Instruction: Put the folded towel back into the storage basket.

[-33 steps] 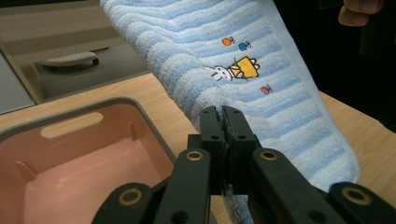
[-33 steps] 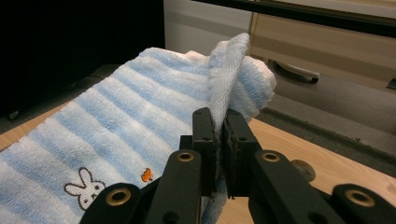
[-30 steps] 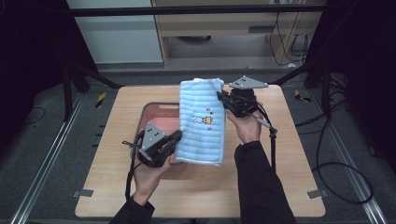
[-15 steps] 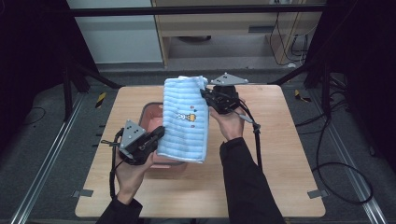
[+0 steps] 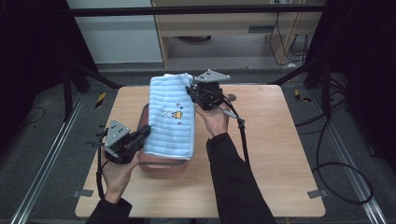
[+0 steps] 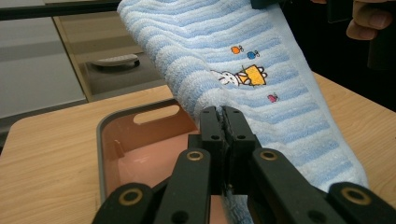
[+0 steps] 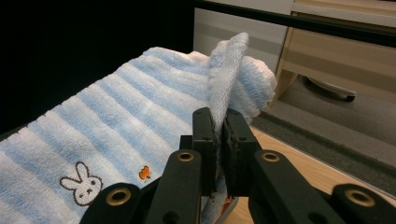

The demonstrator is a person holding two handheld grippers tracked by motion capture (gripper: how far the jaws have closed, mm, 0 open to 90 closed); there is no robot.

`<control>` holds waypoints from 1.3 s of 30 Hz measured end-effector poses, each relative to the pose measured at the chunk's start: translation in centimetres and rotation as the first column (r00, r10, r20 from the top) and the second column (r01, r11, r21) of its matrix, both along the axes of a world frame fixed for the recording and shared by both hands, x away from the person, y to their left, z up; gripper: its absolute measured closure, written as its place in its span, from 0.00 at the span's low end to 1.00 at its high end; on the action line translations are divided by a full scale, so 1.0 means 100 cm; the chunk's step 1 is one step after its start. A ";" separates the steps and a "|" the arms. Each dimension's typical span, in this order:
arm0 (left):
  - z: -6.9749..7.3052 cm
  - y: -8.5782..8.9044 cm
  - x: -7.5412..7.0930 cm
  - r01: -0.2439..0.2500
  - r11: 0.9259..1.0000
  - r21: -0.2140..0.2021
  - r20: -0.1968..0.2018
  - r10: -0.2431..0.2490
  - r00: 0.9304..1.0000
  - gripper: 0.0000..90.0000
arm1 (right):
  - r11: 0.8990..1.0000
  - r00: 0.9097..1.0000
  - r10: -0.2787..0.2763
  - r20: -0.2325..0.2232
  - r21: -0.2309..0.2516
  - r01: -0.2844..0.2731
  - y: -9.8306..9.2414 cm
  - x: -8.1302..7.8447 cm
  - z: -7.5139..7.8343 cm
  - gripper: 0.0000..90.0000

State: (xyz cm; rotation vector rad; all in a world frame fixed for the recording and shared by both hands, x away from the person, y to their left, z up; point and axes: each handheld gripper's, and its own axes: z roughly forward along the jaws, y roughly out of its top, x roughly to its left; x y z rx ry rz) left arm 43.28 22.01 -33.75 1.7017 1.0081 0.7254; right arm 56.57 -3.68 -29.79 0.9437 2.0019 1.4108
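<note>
A lab or recording studio is being shown rather than a home. A small wooden table [image 5: 275,154] is being stood on grey carpet tiles [image 5: 355,140], with its feet being marked off by tape [image 5: 315,194]. It is being framed by black metal struts [image 5: 79,77] and dark curtaining. Loose cables [image 5: 327,158] are being trailed across the floor, and a plain wooden cabinet [image 5: 224,28] is being kept against the far wall.

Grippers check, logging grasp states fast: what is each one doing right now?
Left gripper: shut on the blue striped towel, at its near edge.
Right gripper: shut on the towel's far edge.
</note>
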 end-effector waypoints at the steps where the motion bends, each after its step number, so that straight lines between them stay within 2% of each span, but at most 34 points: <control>1: 0.000 0.002 0.001 -0.003 1.000 0.001 -0.001 0.003 1.000 0.98 | 1.000 1.000 0.003 0.000 -0.003 -0.003 0.002 0.002 -0.001 0.94; 10: -0.010 0.016 0.012 -0.033 0.999 0.004 -0.023 0.033 0.999 0.98 | 1.000 1.000 0.015 -0.014 -0.010 -0.016 0.018 0.013 -0.012 0.94; 21: -0.020 0.023 0.023 -0.049 0.999 0.010 -0.043 0.049 0.998 0.98 | 1.000 0.999 0.022 -0.028 -0.009 -0.022 0.029 0.029 -0.026 0.94; 29: -0.033 0.024 0.031 -0.057 0.998 0.037 -0.069 0.059 0.996 0.98 | 0.999 0.998 0.024 -0.053 -0.034 -0.026 0.036 0.038 -0.045 0.94; 35: -0.045 0.023 0.036 -0.050 0.997 0.055 -0.109 0.055 0.992 0.98 | 0.999 0.997 0.027 -0.078 -0.045 -0.030 0.041 0.042 -0.058 0.94; 39: -0.053 0.021 0.038 -0.047 0.996 0.075 -0.123 0.056 0.991 0.98 | 0.998 0.996 0.026 -0.091 -0.052 -0.031 0.042 0.044 -0.067 0.94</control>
